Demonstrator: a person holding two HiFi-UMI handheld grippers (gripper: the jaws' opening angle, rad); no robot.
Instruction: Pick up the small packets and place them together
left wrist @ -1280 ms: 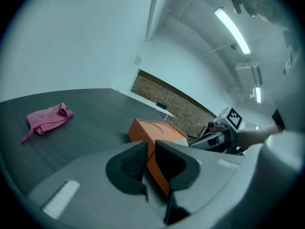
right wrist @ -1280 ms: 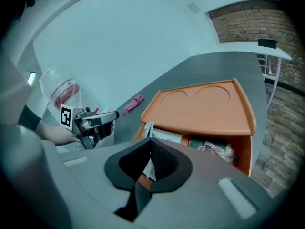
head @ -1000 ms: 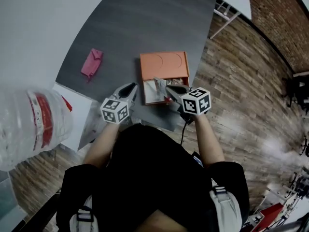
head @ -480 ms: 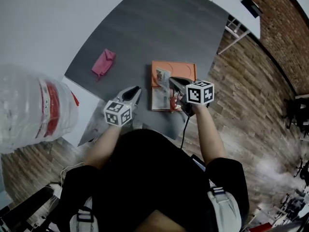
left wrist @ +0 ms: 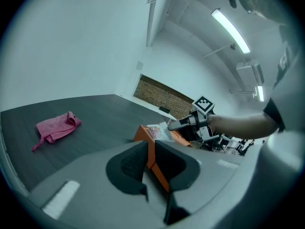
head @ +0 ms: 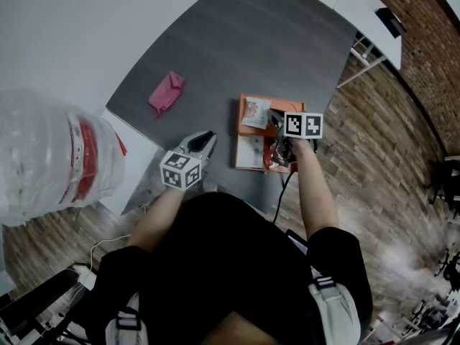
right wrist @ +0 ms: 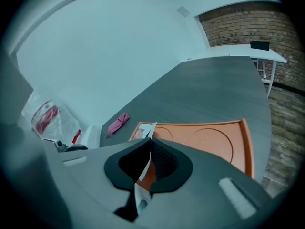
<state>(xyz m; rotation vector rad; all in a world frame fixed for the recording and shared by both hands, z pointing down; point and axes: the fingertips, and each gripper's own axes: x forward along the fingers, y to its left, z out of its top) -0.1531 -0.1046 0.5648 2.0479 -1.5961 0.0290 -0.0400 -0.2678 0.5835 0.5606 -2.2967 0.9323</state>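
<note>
An orange tray (head: 248, 105) lies near the front edge of the grey table (head: 237, 42). My right gripper (head: 275, 121) hangs over its far half, shut on a small white printed packet (head: 256, 112), whose thin edge (right wrist: 143, 132) sticks up between the pads (right wrist: 162, 157). More packets lie in the tray's near half: a pale one (head: 251, 149) and red ones (head: 277, 155). My left gripper (head: 208, 136) hovers left of the tray, jaws a little apart with nothing in them; the tray's edge (left wrist: 151, 152) shows through the gap. The left gripper view also catches the right gripper (left wrist: 183, 124) with its packet (left wrist: 159, 131).
A pink cloth (head: 167, 92) lies on the table to the left. A large clear water bottle with a red label (head: 50, 160) and a white cabinet (head: 133, 164) stand left of the table's corner. Wooden floor (head: 388, 157) runs along the right.
My right gripper has carried the packet farther out over the tray, from its near half toward its far half. The left gripper has stayed beside the tray's left edge.
</note>
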